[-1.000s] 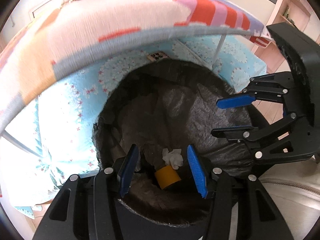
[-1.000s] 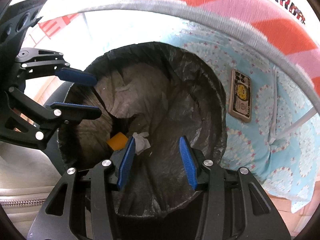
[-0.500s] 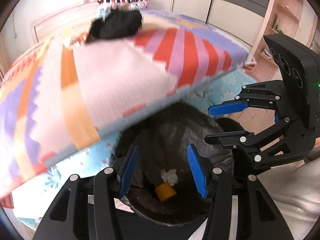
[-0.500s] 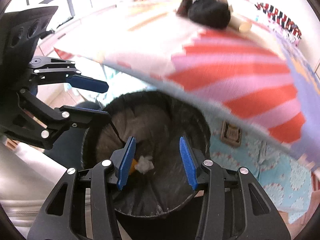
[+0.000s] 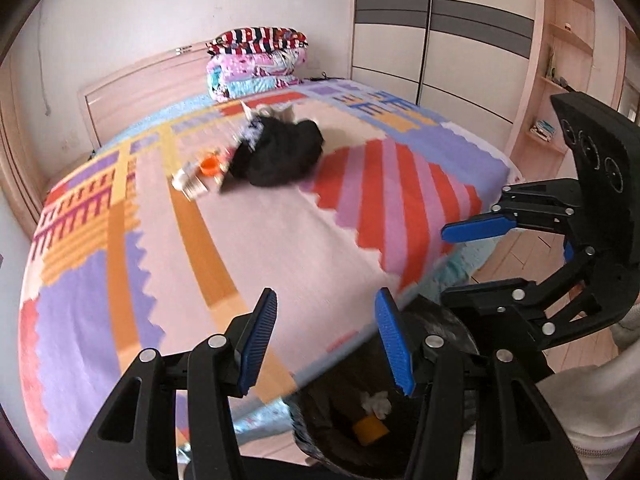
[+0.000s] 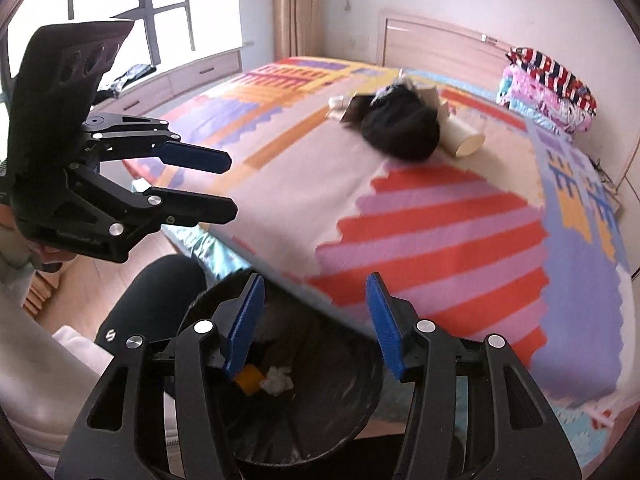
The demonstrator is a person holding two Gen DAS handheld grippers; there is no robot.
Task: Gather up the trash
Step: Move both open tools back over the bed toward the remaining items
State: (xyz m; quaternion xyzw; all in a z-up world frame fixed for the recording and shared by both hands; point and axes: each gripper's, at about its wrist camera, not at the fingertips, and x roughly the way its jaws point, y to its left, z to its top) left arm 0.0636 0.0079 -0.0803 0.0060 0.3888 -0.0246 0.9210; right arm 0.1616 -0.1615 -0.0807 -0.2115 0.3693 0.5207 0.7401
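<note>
Both grippers hang empty over the bin (image 6: pixel 280 420), left gripper (image 5: pixel 326 344) spread, right gripper (image 6: pixel 316 326) opening; remaining litter (image 5: pixel 200 176) lies mid-bed, upper left of frame

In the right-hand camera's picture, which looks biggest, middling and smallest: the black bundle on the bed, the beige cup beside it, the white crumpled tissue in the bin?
1. Black bundle
2. Beige cup
3. White crumpled tissue

The tissue lies much nearer the camera, so true sizes stay unsure.
</note>
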